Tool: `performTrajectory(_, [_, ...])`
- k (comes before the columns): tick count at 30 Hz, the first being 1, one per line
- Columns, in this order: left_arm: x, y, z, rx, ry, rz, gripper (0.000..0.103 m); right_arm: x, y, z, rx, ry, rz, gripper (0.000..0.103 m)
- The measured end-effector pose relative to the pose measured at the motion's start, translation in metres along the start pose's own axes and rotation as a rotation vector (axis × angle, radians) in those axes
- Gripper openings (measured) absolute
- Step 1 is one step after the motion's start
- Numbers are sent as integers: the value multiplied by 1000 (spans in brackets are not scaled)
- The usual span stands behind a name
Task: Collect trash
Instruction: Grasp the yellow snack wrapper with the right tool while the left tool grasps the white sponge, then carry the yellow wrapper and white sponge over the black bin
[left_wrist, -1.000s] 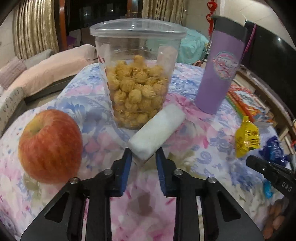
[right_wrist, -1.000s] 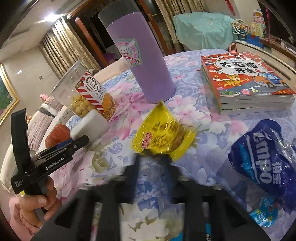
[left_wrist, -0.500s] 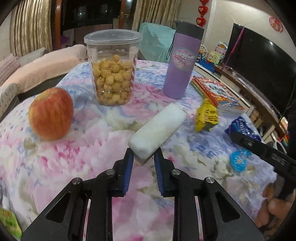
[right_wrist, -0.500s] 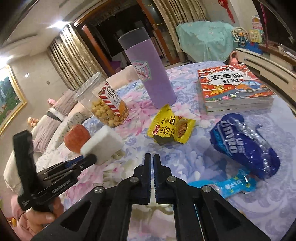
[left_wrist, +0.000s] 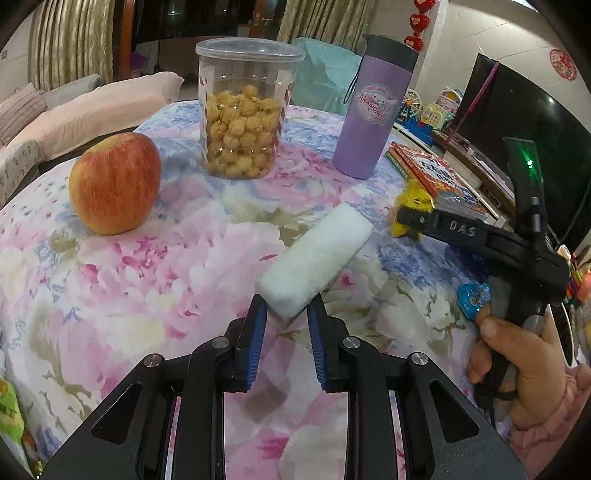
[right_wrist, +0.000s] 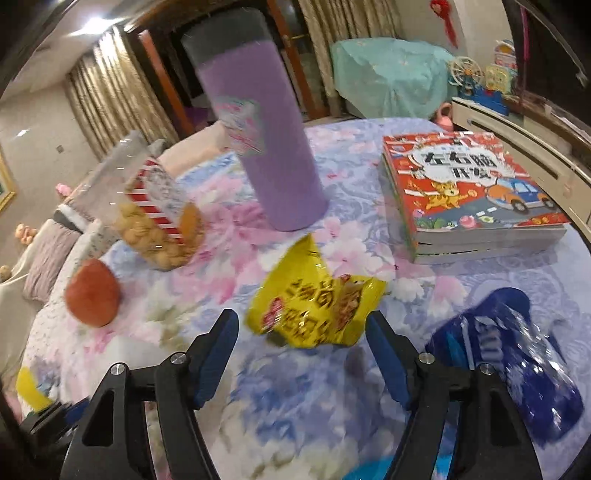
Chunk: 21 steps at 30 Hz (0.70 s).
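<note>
Right tongs (right_wrist: 301, 347) opening, left tongs (left_wrist: 284, 321) still clamp the foam (left_wrist: 314, 258)

Since a second ago the right ones spread wide around the yellow wrapper (right_wrist: 314, 306), mid-frame on the surface (right_wrist: 369, 177), pads not touching. Right view's blurry; blue bag (right_wrist: 517, 362) partly hidden.

Behind the table hang long beige curtains (left_wrist: 70, 40) beside a dark doorway with a wooden frame (right_wrist: 162, 85). A sofa with pillows (left_wrist: 110, 99) stands at the left, a black television (left_wrist: 517, 122) at the right (red ornaments (left_wrist: 417, 22) hang above). A ceiling light (right_wrist: 94, 24) glows.
</note>
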<state>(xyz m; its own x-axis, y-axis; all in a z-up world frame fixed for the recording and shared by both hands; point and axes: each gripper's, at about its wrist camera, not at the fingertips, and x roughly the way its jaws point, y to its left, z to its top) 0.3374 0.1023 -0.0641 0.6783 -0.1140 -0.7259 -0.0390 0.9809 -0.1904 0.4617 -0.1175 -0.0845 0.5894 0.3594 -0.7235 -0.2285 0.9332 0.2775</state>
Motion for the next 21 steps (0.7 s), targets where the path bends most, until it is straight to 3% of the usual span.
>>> performTrajectory(1, [-1,0,0,1,-1,0,22,2,-2,-1,6,-2,-2,43])
performTrajectory(2, [-1,-1,0,4,-1,-1,22,3,-3,-1,10,0,4,24])
performTrajectory(3, [-2,-2,0,5,-1,-1,22,2,-5,-2,14,1,14,13])
performTrajectory(12, [-18,-17,-9,11,-7,-14,22,-44,-6,-19,19,-51,125,8])
performTrajectory(21, [-43,-53,-26,44,-12,-64,22,-123,-13,-55,36,-112,221,8])
